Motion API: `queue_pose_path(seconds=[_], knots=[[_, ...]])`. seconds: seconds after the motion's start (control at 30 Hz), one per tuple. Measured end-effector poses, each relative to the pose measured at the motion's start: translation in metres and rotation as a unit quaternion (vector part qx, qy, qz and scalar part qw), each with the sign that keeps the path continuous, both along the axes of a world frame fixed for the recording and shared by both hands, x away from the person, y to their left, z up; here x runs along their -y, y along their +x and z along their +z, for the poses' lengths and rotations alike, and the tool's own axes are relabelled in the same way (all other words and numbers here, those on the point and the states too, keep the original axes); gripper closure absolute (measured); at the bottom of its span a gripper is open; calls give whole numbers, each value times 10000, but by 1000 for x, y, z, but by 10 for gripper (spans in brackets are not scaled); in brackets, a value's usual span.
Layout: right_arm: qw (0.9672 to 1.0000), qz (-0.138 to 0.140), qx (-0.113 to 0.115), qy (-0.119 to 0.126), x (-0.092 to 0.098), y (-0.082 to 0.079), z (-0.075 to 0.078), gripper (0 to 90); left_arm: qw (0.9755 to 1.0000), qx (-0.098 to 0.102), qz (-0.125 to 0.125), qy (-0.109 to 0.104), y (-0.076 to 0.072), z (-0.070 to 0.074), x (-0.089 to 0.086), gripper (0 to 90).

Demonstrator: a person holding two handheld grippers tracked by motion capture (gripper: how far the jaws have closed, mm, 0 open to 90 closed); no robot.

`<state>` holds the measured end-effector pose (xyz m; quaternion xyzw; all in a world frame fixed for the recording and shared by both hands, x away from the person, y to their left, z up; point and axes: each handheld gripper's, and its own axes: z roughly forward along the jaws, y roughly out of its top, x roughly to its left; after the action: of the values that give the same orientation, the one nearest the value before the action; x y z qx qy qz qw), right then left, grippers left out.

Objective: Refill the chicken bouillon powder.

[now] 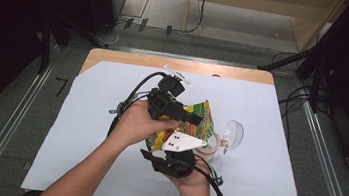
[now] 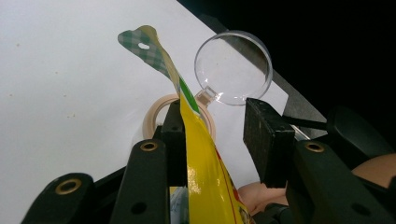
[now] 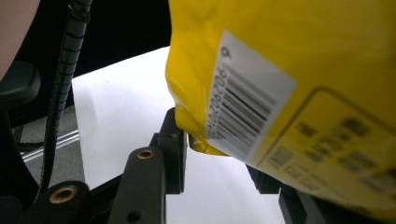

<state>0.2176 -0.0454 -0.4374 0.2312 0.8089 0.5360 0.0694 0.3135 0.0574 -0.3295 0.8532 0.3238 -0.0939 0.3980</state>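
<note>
Left gripper point(image 2: 217, 112): released. Its jaws stand apart with the snack bag point(image 2: 201, 163) between them. The bag's edge lies against 1 pad; the other pad is clear of it.
Right gripper point(image 3: 219, 154): the state cannot be told. A lower corner of the bag touches 1 jaw, and the other jaw is covered by the barcode side.
Bag position: held off the table, between the 2 grippers, with its sealed top and hang hole pointing away beyond the left jaws.
Step in hand: judged to be securing the bag in both grippers, ready for pulling it open.
Recommended practice: the left jaws should be closed squarely on the flat seam, not on the puffed body. The free pad should be brought in until the film is pinched without creasing. The right grip should be confirmed on the corner before any pull is made.
Risk: slick film is likely to slip from a 1-pad contact.
Beyond the left jaws: a tape roll point(image 2: 152, 116) lies on the white table point(image 2: 56, 93), just under the bag.
Farthest: a magnifying glass point(image 2: 233, 67) lies beside the roll, and should be left undisturbed.
</note>
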Motion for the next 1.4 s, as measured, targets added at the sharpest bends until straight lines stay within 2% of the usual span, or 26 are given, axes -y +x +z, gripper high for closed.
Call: queue_pose_path(seconds=[0.9, 1.07, 1.23, 1.4], knots=[[10000, -9, 9, 16, 1, -1, 0, 642, 10000, 42, -10, 8, -3, 1, 2, 623], [10000, 11, 11, 43, 1, -1, 0, 643, 10000, 75, 0, 14, -4, 3, 2, 625], [10000, -13, 68, 22, 2, -2, 2, 643, 9998, 183, 15, -1, -4, 5, 1, 664], [10000, 12, 2, 28, 1, -3, 5, 643, 9999, 86, 116, 10, 0, 4, -2, 667]])
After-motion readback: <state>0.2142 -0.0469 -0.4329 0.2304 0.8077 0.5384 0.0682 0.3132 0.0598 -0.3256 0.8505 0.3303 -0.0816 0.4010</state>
